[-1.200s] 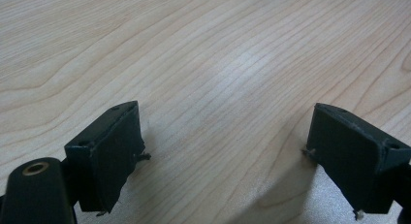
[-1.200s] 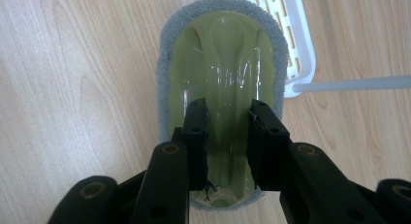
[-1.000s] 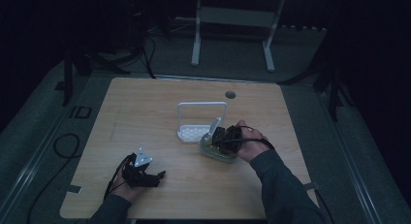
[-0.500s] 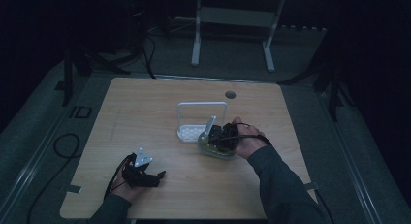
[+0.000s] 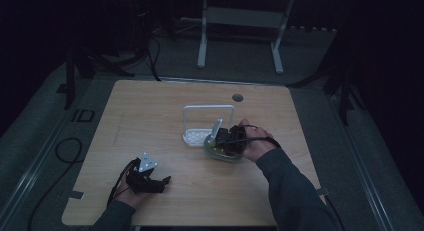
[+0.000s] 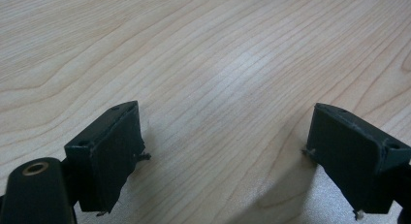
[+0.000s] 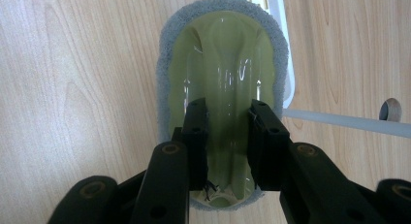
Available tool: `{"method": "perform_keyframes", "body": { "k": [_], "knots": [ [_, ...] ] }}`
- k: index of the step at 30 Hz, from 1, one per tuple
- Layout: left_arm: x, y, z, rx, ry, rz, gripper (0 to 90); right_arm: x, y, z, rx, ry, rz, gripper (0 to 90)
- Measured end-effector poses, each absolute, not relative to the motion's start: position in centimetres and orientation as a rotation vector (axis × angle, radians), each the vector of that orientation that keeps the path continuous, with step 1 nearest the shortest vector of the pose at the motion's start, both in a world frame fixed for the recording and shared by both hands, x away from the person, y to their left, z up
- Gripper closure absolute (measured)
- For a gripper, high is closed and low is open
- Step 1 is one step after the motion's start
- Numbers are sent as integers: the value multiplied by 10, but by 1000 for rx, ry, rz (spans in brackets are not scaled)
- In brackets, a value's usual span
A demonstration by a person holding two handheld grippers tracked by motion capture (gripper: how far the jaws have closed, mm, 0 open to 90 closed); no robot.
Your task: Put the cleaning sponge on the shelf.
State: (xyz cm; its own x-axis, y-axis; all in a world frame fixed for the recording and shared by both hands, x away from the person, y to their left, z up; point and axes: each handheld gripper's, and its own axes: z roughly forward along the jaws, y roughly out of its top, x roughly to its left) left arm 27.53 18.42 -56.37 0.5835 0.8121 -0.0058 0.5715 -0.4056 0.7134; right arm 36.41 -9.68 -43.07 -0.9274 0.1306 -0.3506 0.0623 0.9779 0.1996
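Observation:
A scrubbing pad with a translucent green grip on a grey sponge base lies flat on the wooden table. My right gripper is shut on the raised ridge of its green grip. In the high view the right gripper holds the pad just right of a white stand with a tall hoop handle. My left gripper rests near the table's front left, and its jaws stand wide apart over bare wood in the left gripper view.
The white stand's edge and its thin handle bar lie right beside the pad. A round cable hole sits near the table's far edge. Dark floor, cables and a metal frame surround the table.
My right gripper, with the pad in it, has shifted slightly left, toward the white stand. The left gripper has stayed put.

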Motion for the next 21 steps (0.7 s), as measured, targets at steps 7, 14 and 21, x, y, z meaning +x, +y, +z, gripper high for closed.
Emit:
{"method": "perform_keyframes", "body": {
  "k": [7, 14, 21],
  "knots": [
    [275, 184, -564, 2129, 1094, 452, 127, 365, -94, -431, 126, 2751, 257, 717],
    [275, 184, -564, 2129, 1094, 452, 127, 365, -89, -425, 94, 2739, 264, 717],
    [275, 184, -564, 2129, 1094, 452, 127, 365, -85, -425, 65, 2729, 270, 717]
  ]
}}
